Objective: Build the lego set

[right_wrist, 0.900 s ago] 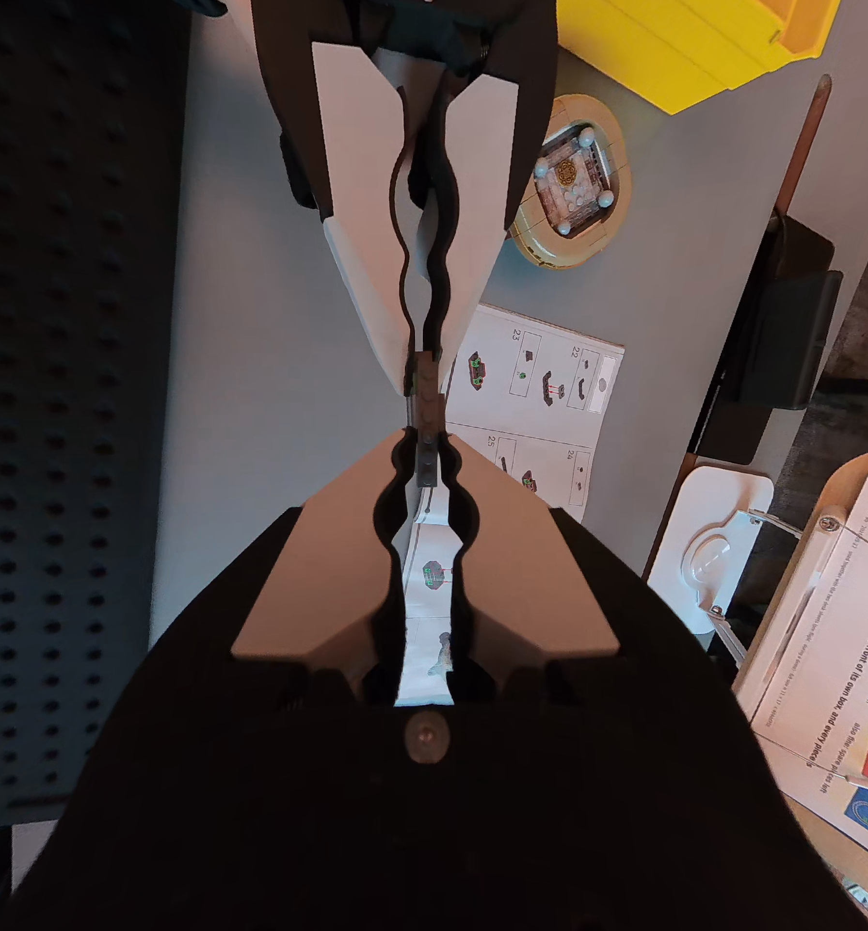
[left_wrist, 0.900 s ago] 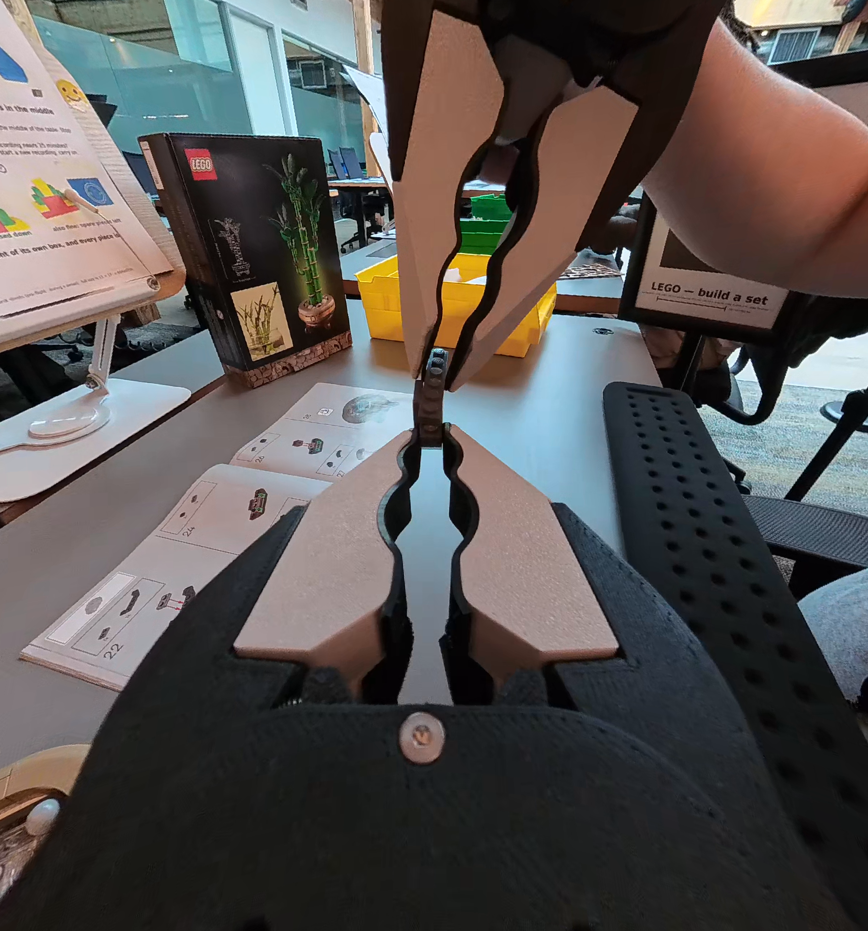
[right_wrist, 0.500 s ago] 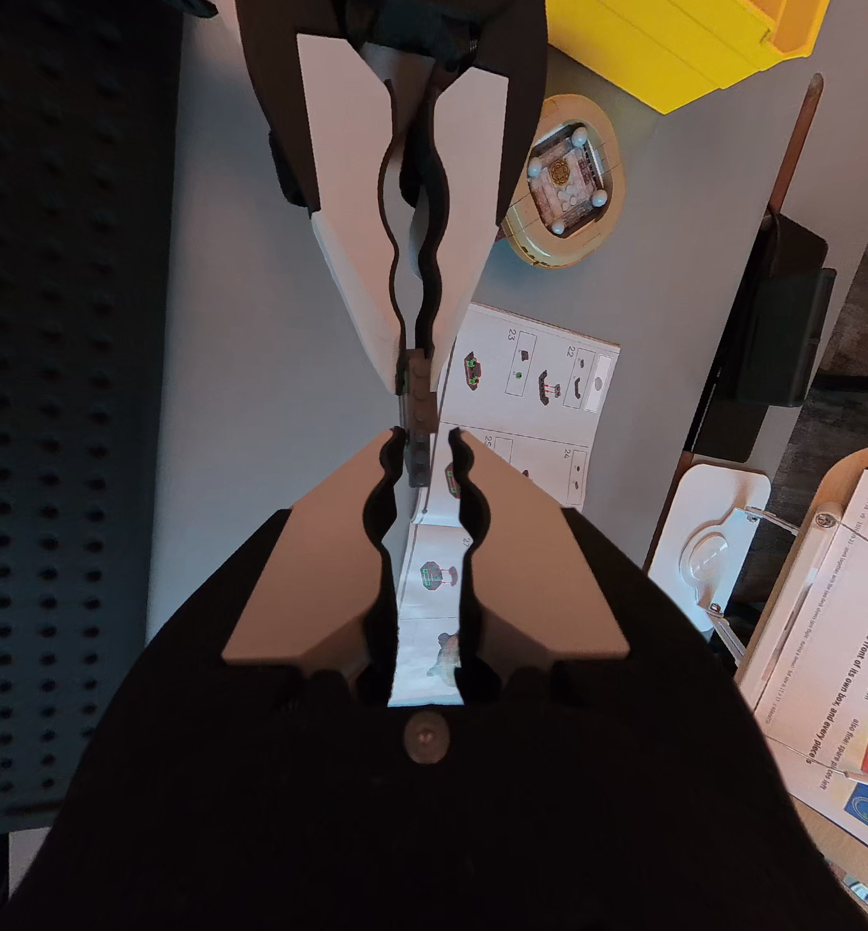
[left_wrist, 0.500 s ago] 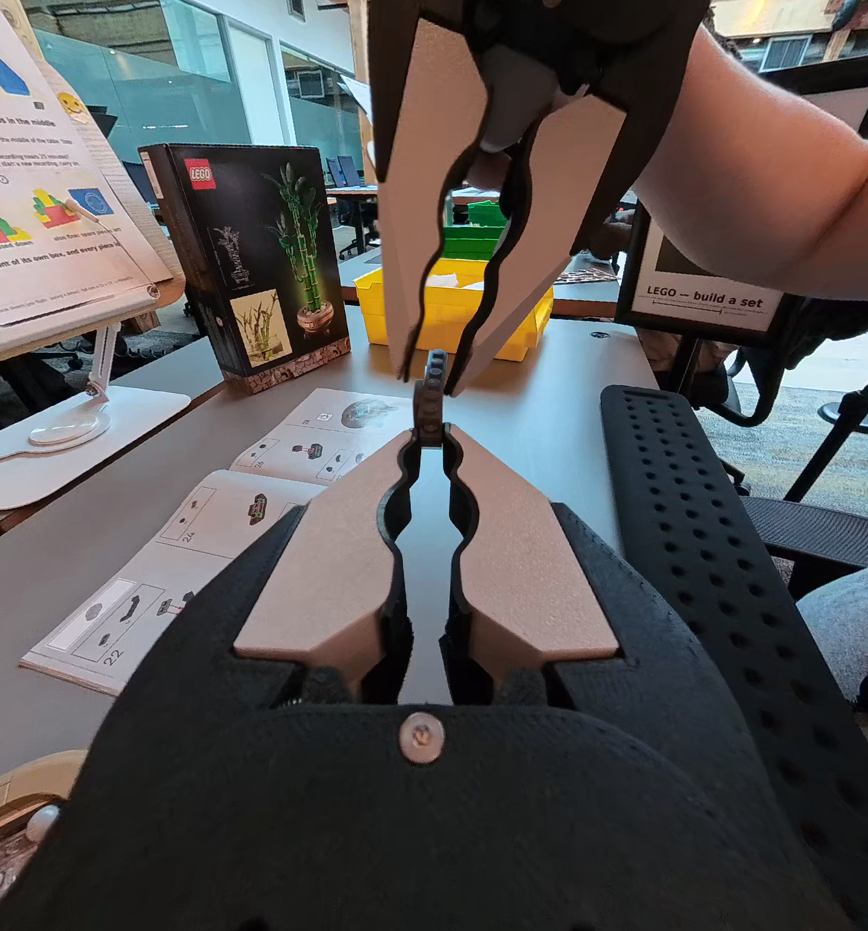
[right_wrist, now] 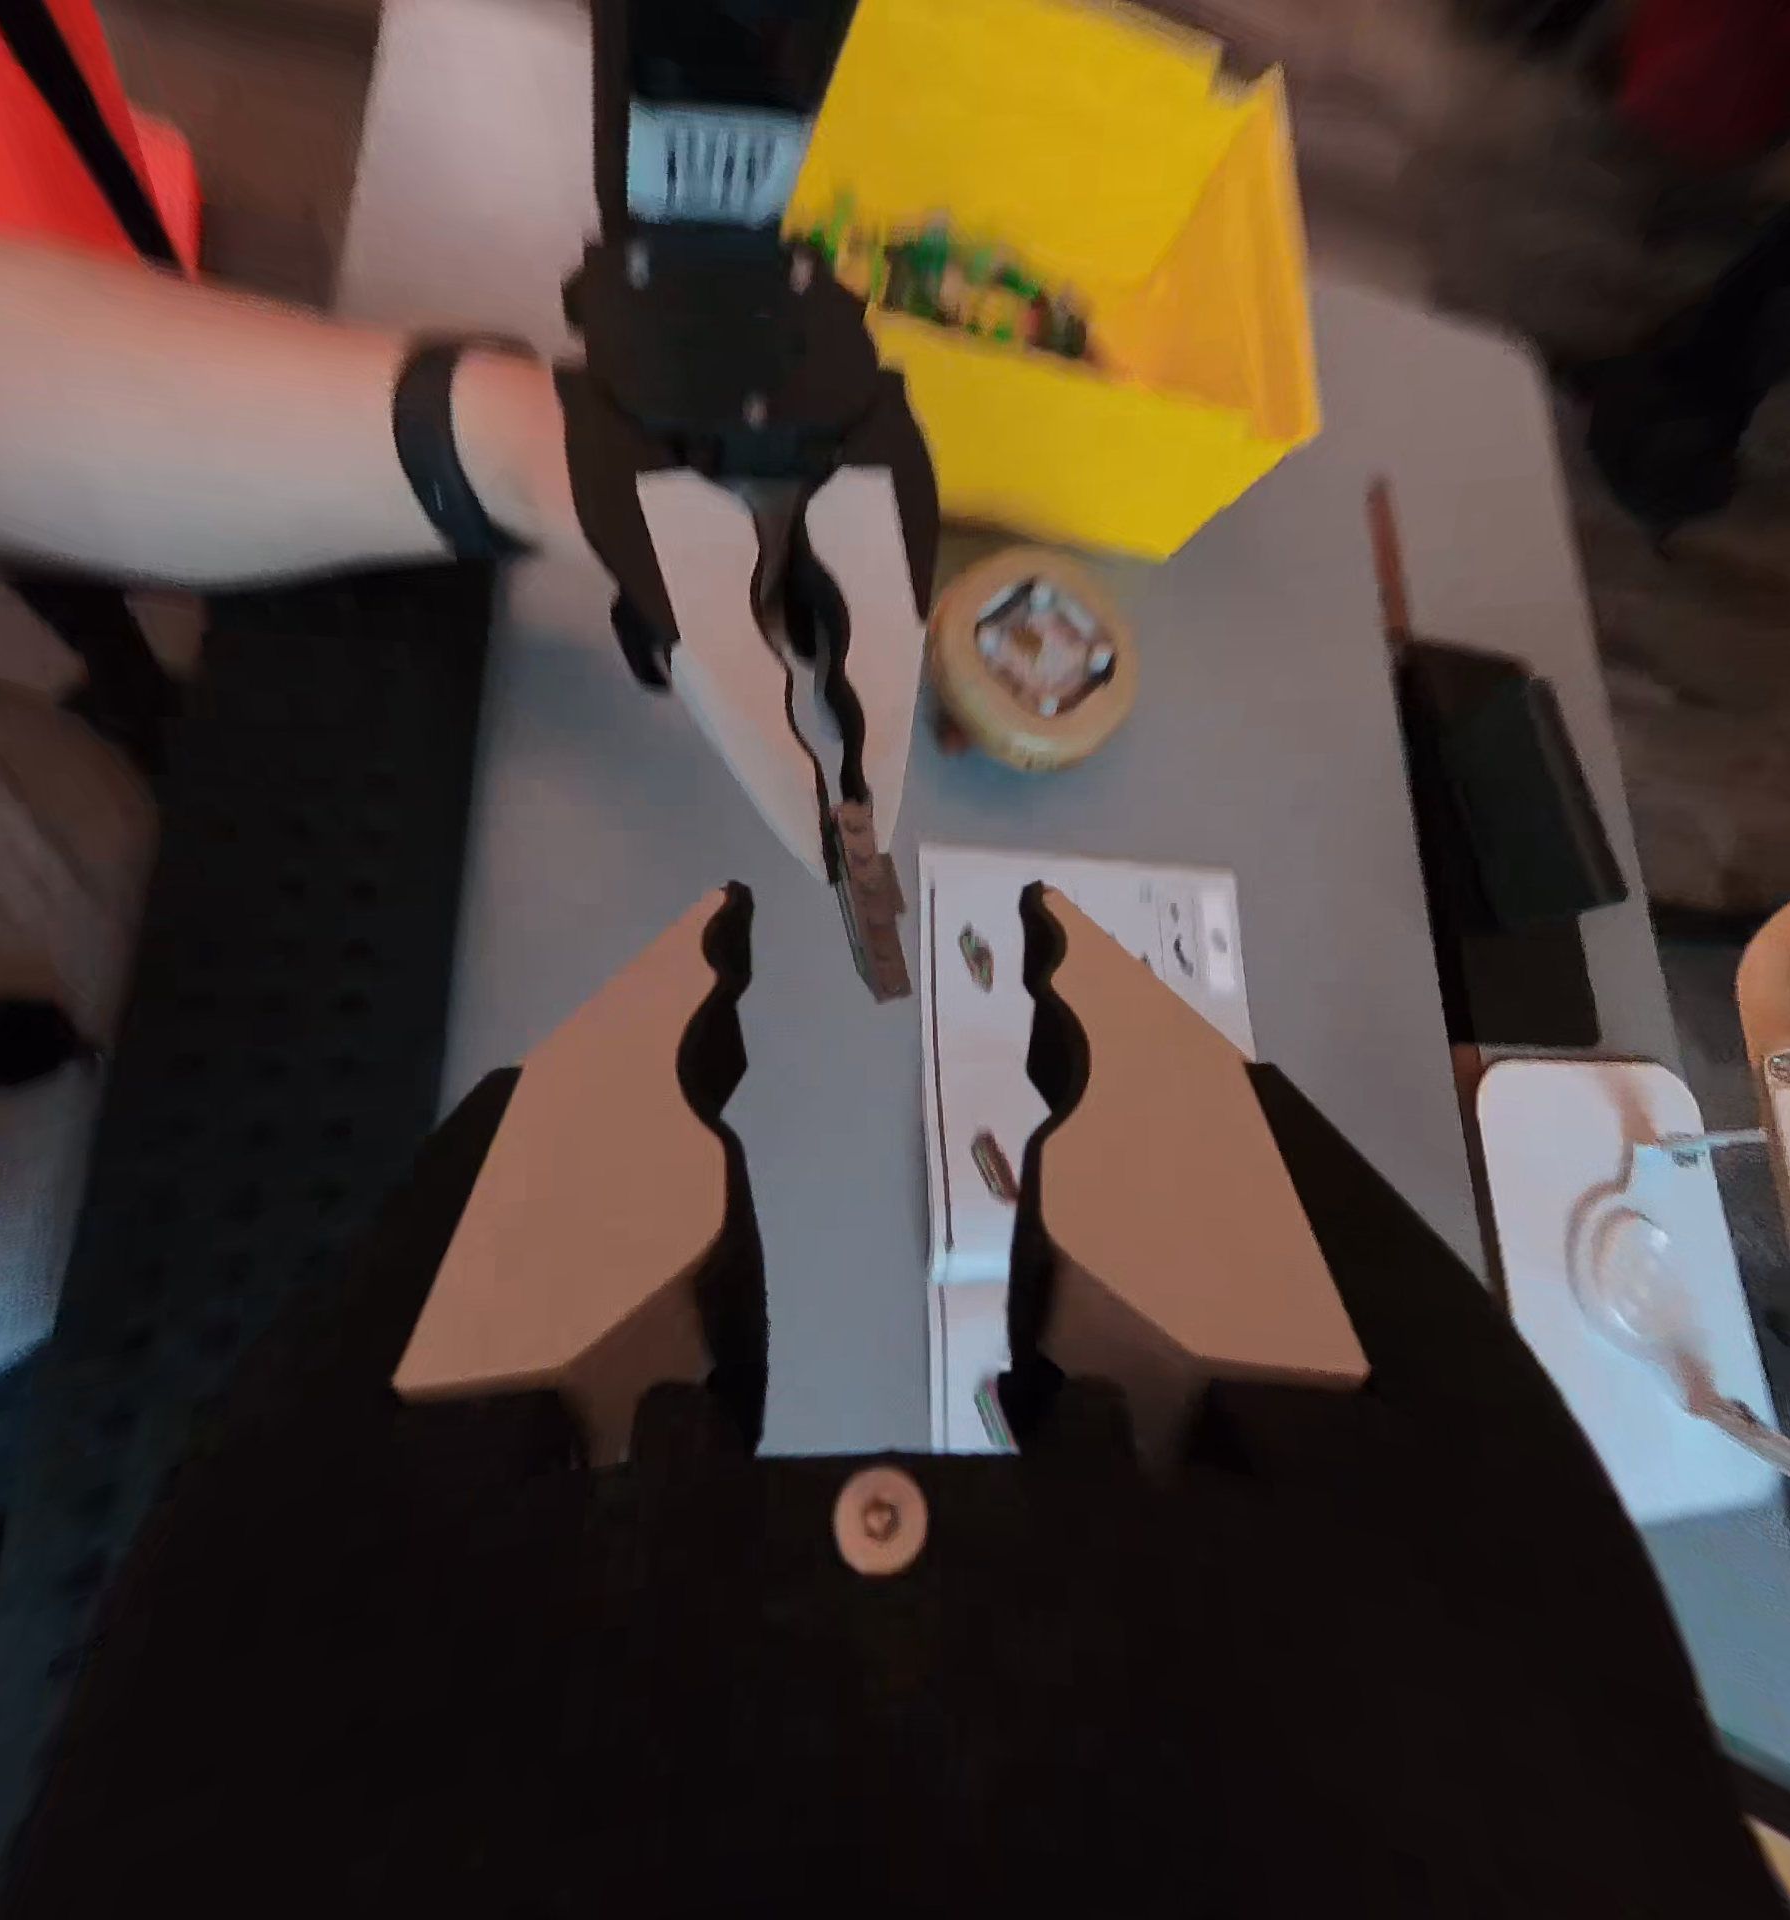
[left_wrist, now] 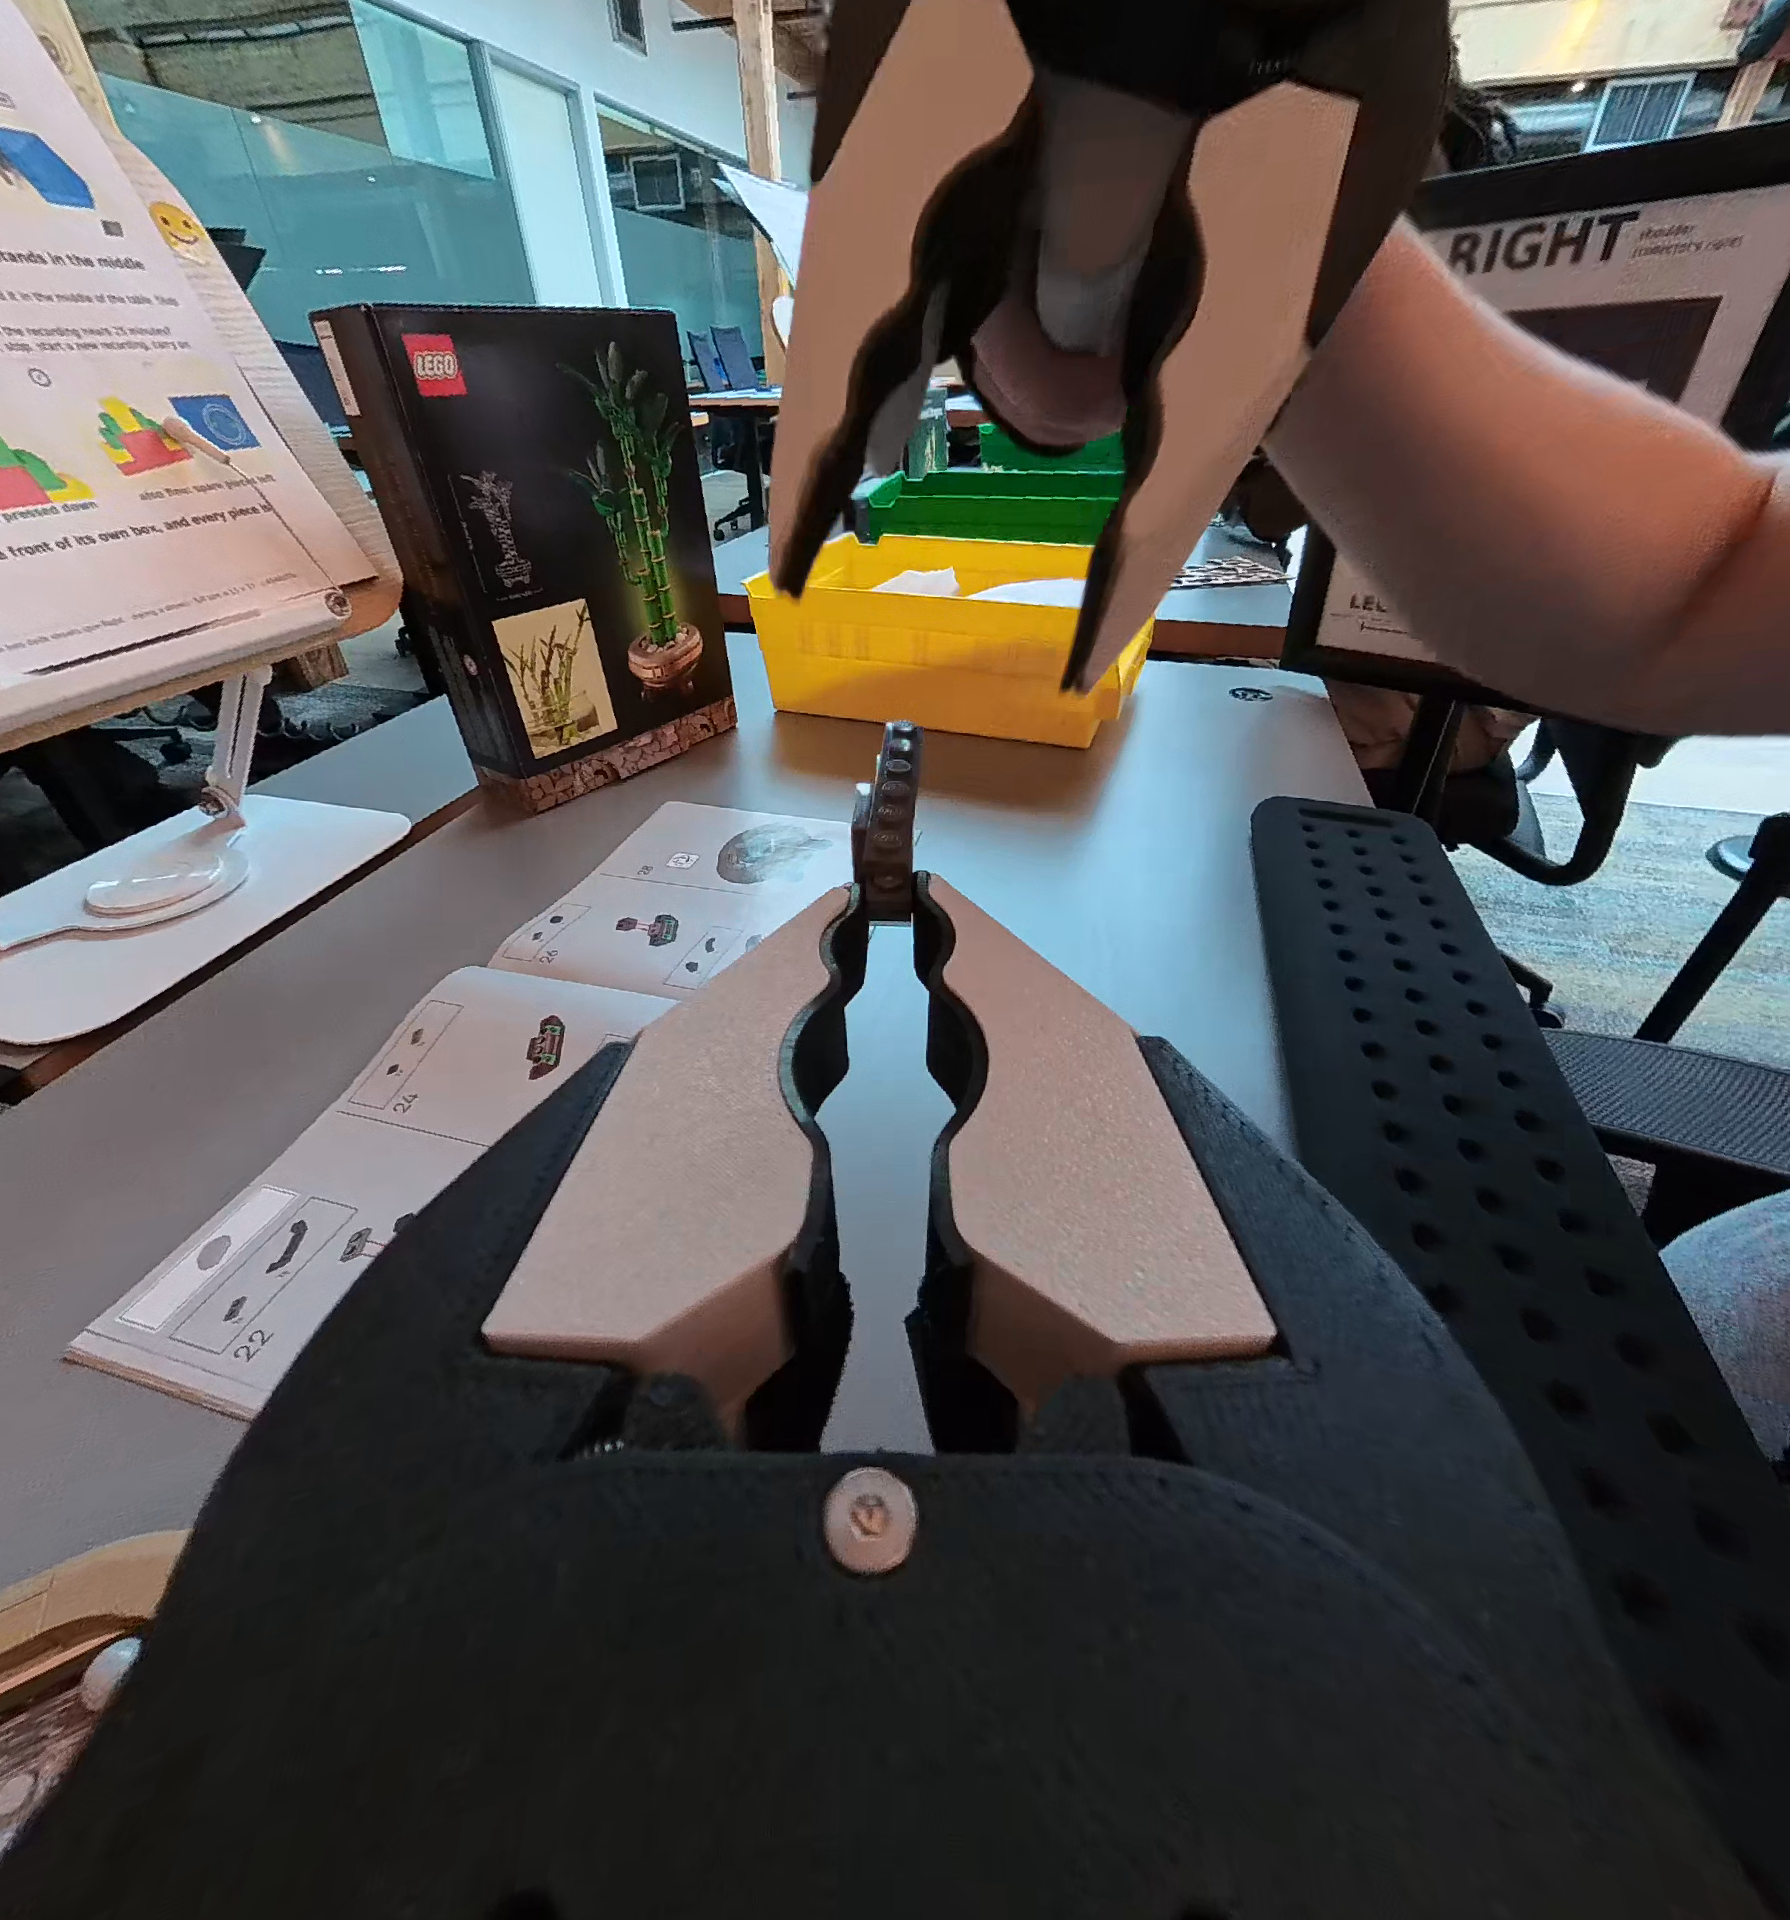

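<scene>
Dark brick stack (left_wrist: 892, 821) in left tool (left_wrist: 888, 896)

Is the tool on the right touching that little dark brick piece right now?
Apart. In the right wrist view, the right tool is wide open, with bare table showing between each fingertip and the dark brick piece, which the left tool pinches by its far end.

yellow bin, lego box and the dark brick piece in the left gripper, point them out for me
yellow bin (left_wrist: 932, 675), left wrist view, on its front wall.
lego box (left_wrist: 548, 540), left wrist view, on its printed front face.
dark brick piece (left_wrist: 893, 821), left wrist view, on its studded middle above the fingertips.
</scene>
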Demonstrator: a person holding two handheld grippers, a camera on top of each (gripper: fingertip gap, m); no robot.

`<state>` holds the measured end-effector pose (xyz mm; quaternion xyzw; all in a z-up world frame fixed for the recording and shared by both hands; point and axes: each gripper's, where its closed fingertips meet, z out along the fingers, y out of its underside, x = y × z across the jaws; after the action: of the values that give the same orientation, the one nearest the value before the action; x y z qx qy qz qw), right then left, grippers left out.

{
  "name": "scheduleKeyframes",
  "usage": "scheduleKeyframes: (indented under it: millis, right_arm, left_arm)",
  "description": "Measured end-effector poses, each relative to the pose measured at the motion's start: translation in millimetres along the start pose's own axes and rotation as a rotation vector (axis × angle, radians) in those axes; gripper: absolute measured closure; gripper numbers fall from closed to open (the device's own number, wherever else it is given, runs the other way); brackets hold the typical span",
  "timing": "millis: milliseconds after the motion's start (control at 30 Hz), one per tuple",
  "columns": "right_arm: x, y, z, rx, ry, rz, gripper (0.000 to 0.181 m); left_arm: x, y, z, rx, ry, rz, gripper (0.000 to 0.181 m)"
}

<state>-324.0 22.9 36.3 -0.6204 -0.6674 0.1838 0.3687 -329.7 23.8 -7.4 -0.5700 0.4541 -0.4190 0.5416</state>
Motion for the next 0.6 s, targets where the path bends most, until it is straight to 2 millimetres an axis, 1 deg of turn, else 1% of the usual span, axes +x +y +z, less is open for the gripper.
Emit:
scheduleKeyframes:
  millis: [33,100,133,167,200,267,300,367,433,500,600]
  right_arm:
    - [3,-4,-7,0.11,0.027,0.035,0.129]
    - [13,-10,-26,0.351,0.114,0.122,0.139]
    - [20,-10,-35,0.474,0.173,0.17,0.147]
    - [26,-6,-41,0.564,0.234,0.216,0.155]
    - [29,0,-43,0.63,0.276,0.248,0.156]
    - [23,7,-34,0.717,0.286,0.27,0.152]
    - [23,11,-27,0.738,0.311,0.282,0.147]
    - [24,20,-16,0.756,0.409,0.273,0.147]
    - [26,29,-9,0.737,0.536,0.247,0.144]
    - [23,30,-5,0.687,0.619,0.193,0.145]
    - [19,28,2,0.616,0.687,0.097,0.15]
  left_arm:
    - [0,1,1,-0.002,-0.002,0.0,0.175]
    - [-2,2,2,-0.001,-0.005,-0.009,0.175]
    - [-2,3,3,-0.001,-0.008,-0.013,0.175]
    - [-4,4,4,-0.002,-0.015,-0.015,0.175]
    - [-5,4,5,-0.002,-0.024,-0.017,0.175]
    - [-8,5,5,0.002,-0.042,-0.026,0.175]
    - [-10,5,5,0.004,-0.053,-0.034,0.175]
    - [-15,5,4,0.013,-0.076,-0.051,0.176]
    - [-19,5,3,0.019,-0.094,-0.063,0.176]
    - [-21,5,2,0.019,-0.108,-0.072,0.176]
    - [-21,3,2,0.028,-0.111,-0.078,0.176]
